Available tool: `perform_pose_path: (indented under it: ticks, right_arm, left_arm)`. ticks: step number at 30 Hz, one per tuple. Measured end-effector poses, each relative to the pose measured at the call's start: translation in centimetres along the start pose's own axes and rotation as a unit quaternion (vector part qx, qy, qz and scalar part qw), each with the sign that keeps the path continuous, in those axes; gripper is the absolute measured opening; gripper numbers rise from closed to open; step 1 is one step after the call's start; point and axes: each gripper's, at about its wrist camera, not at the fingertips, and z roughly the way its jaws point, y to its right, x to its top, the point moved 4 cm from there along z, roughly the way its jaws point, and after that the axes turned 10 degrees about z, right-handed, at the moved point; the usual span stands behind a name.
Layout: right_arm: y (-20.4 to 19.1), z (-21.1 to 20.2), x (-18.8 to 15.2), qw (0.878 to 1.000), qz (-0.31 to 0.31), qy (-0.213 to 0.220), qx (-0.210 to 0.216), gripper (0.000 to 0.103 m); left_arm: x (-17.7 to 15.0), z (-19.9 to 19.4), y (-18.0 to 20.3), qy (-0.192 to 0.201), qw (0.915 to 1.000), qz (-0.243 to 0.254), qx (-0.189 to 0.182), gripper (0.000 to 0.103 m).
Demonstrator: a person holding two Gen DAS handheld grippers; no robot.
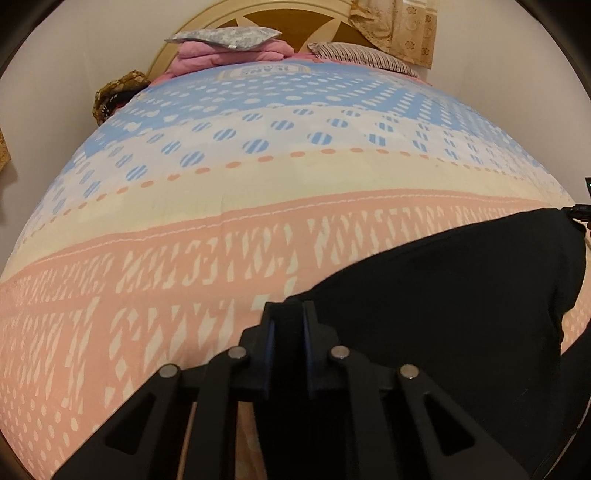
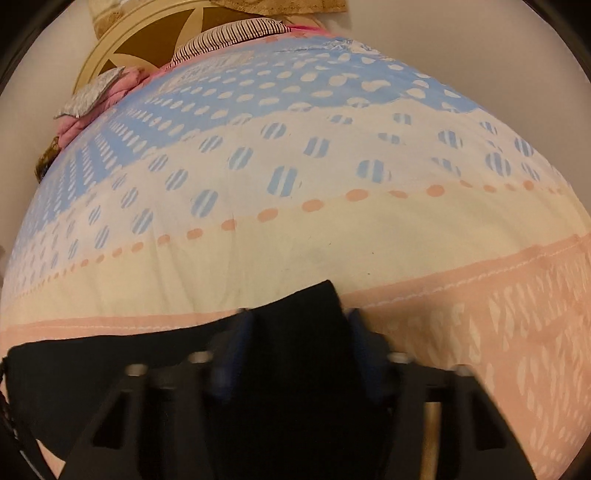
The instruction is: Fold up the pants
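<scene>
Black pants [image 1: 461, 280] lie on the patterned bedspread [image 1: 258, 177], spreading right from my left gripper [image 1: 288, 314]. The left gripper is shut on an edge of the pants, black cloth pinched between its blue pads. In the right wrist view the pants [image 2: 92, 365] stretch to the left. My right gripper [image 2: 299, 317] holds a bunched fold of the black cloth between its fingers; this view is blurred by motion. The pants hang taut between the two grippers, low over the pink band of the bedspread [image 2: 480, 314].
The bed fills both views. Pillows and a pink folded blanket [image 1: 229, 51] lie by the round gold headboard [image 1: 280, 14]. A striped pillow [image 1: 365, 55] sits at the far right. A brown patterned cloth [image 1: 114, 92] hangs at the bed's left edge.
</scene>
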Motion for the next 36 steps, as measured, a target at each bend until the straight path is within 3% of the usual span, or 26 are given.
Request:
perform_pose_path:
  ticks: [1, 6, 18, 25, 36]
  right_arm:
    - [0.1, -0.1, 0.1, 1.000, 0.004, 0.001, 0.004, 0.010]
    - [-0.5, -1.8, -0.3, 1.000, -0.012, 0.020, 0.010, 0.009]
    - [0.5, -10.4, -1.5, 0.992, 0.002, 0.111, 0.056, 0.009]
    - [2.5, -16.7, -5.1, 0.983, 0.009, 0.159, 0.093, 0.009]
    - [7.8, -22.8, -13.8, 0.973, 0.045, 0.190, 0.121, 0.008]
  left_arm:
    - [-0.1, -0.1, -0.1, 0.003, 1.0000, -0.002, -0.005, 0.012]
    - [-0.1, -1.1, 0.0, 0.011, 0.9999, 0.001, -0.003, 0.011]
    - [0.8, -6.5, 0.0, 0.099, 0.9947, -0.017, -0.024, 0.011]
    - [-0.7, -10.0, -0.2, 0.161, 0.9846, -0.035, -0.061, 0.011]
    - [-7.8, -13.4, 1.1, 0.188, 0.9763, -0.038, -0.100, 0.011]
